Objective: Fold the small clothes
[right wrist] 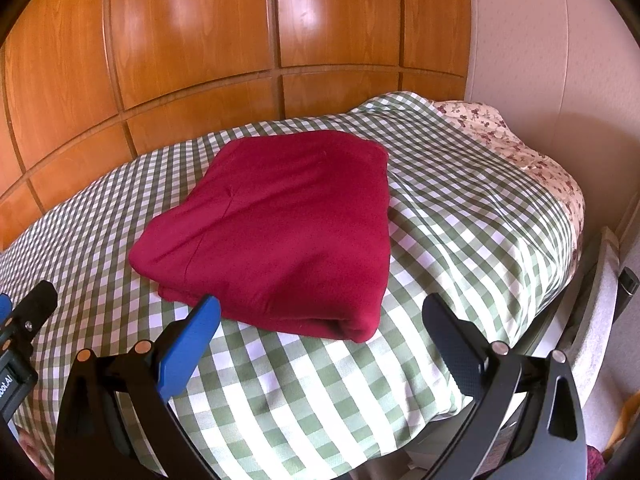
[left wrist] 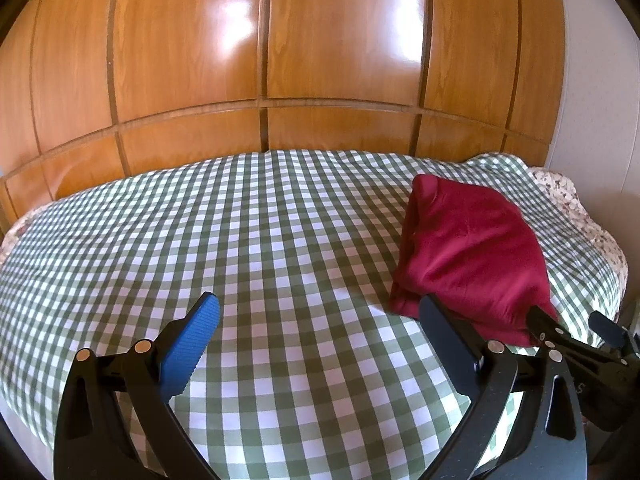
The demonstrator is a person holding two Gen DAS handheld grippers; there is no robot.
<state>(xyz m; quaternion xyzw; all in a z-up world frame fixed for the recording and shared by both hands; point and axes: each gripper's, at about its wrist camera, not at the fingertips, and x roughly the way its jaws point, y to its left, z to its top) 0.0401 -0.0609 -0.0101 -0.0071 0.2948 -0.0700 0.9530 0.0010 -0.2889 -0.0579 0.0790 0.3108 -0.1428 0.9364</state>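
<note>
Both tools are held spread and empty: the left tool [left wrist: 320,360] over bare bed, the right tool [right wrist: 320,364] just short of the red garment [right wrist: 276,232]. The garment lies ahead of the right tool, w/ its near fold edge between the jaws, already folded into a compact stack (prob. finished), flat on the checked bedcover [right wrist: 460,216].
</note>
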